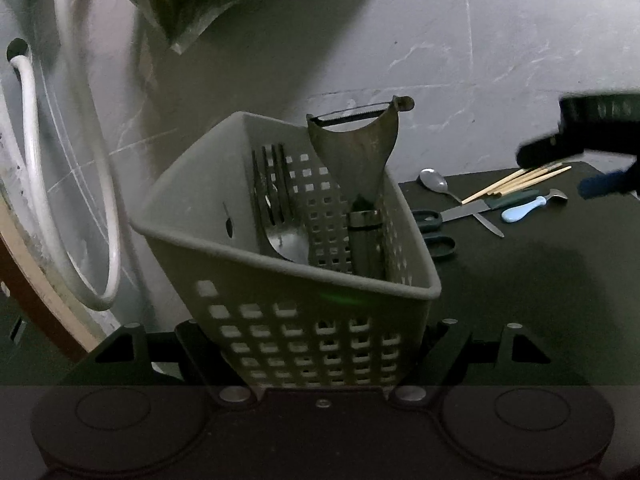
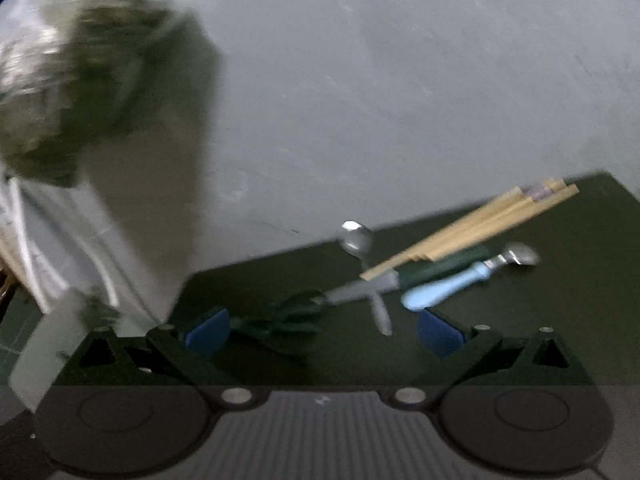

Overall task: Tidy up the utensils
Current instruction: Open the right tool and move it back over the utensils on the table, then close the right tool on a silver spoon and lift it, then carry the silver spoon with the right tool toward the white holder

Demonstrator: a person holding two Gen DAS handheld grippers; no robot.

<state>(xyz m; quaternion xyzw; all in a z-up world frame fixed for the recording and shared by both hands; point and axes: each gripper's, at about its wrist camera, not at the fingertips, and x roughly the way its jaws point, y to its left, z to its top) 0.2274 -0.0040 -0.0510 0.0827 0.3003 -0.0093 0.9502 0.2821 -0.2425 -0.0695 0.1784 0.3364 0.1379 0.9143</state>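
Basket (image 1: 296, 280) with a fork (image 1: 276, 204) and peeler (image 1: 356, 160) sits clamped in the left claw (image 1: 316, 360), while the right claw (image 2: 324, 332) gapes empty, scissors (image 2: 280, 324) between its 2 blue pads (image 2: 208, 330), knife (image 2: 384, 284), spoon (image 2: 356, 238) and chopsticks (image 2: 480, 224) beyond.

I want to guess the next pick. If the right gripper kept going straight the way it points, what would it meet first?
Probably the green-handled scissors lying between the open right gripper fingers' line, with the knife just beyond; blur leaves depth uncertain.
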